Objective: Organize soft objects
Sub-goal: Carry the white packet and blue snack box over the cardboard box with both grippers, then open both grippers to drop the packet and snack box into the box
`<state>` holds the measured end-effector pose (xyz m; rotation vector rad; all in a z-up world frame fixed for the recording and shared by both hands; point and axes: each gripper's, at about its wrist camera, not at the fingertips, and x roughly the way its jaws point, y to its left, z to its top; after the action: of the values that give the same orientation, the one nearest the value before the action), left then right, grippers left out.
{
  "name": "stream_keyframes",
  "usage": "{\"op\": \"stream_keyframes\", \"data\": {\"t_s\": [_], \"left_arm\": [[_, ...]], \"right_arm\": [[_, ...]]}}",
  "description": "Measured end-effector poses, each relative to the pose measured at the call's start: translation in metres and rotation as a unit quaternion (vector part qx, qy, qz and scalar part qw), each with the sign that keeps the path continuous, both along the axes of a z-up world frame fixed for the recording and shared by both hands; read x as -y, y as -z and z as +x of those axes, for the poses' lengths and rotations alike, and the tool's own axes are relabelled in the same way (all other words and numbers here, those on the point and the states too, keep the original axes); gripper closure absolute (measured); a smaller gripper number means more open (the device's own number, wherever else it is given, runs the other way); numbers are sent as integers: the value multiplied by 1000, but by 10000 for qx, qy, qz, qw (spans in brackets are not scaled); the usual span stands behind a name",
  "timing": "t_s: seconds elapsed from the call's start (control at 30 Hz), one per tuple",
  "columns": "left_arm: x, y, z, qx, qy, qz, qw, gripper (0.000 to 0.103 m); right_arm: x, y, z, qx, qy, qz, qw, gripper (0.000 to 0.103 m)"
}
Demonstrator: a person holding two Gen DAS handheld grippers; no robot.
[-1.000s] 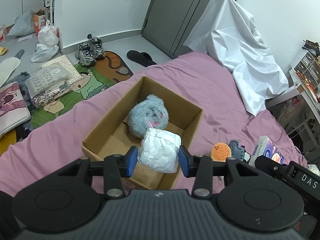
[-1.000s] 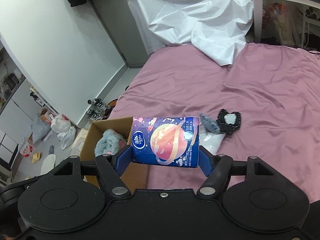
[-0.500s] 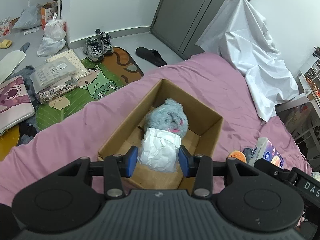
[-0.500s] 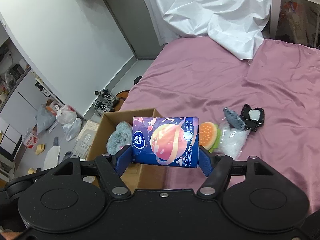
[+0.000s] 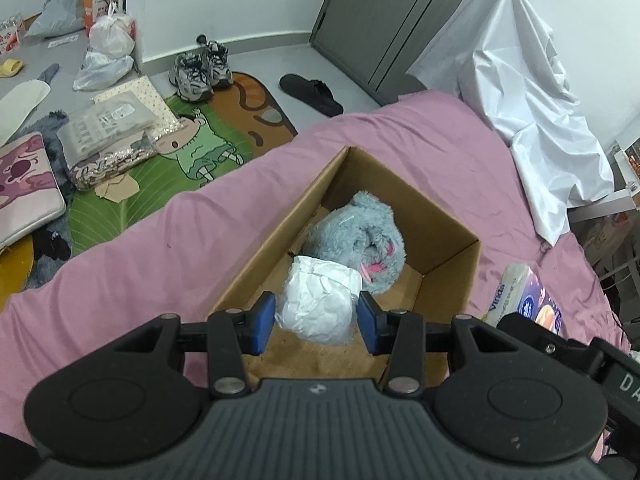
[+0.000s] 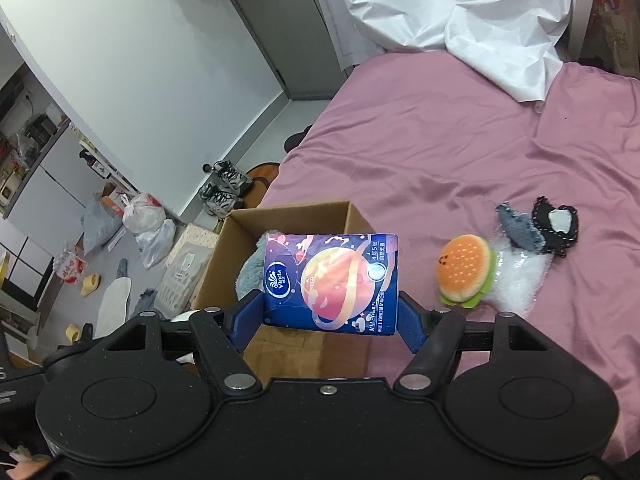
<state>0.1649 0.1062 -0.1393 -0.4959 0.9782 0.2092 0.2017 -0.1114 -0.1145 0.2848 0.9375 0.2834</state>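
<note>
A brown cardboard box [image 5: 444, 216] stands open on the pink bed, with a grey-blue plush toy [image 5: 356, 248] lying inside. My left gripper [image 5: 316, 318] is shut on a crumpled white soft bundle [image 5: 320, 300] and hangs over the box's near end. In the right wrist view my right gripper [image 6: 328, 316] is shut on a blue tissue pack [image 6: 332, 280] printed with an orange planet, held just right of the box [image 6: 280, 216]. The same pack [image 5: 524, 300] shows at the right of the left wrist view.
On the pink sheet to the right lie a burger plush [image 6: 464, 272], a clear crinkled bag [image 6: 520, 276], a grey fabric piece [image 6: 520, 228] and a black-and-white fabric piece [image 6: 558, 224]. A white sheet [image 5: 532, 92] drapes the bed's far end. Shoes [image 5: 200, 70], bags and a mat [image 5: 180, 152] cover the floor.
Both grippers have moved closer to the box with their loads still held. The box looms larger in the left wrist view, and the burger plush has come into the right wrist view.
</note>
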Motion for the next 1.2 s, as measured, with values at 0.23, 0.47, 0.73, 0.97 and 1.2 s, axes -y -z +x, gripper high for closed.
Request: {"op": "stream_keyframes", "data": {"t_s": [0.23,0.47,0.73,0.97,1.2], "left_arm": [[-6,11,7,-69,-99,5,9999,57],[-9,10,8,-82,-87,-50,9999,47],[-16,3,5,-39,-156,-133,9998,46],[-20,-4,1,2,-267,-26,9996,39],[-27,-10,-3,-13,-347,38,9994,38]], "right_arm": [[-8,9,7,-80,-32,78,9999,35],[-14,15,17,-141,-13,167,9998,35],[-15,16,31,-193,137,380,9990,35],[-29,11,45,-202,-29,672,9975,33],[-20,4,43,-227,131,741,9969,19]]}}
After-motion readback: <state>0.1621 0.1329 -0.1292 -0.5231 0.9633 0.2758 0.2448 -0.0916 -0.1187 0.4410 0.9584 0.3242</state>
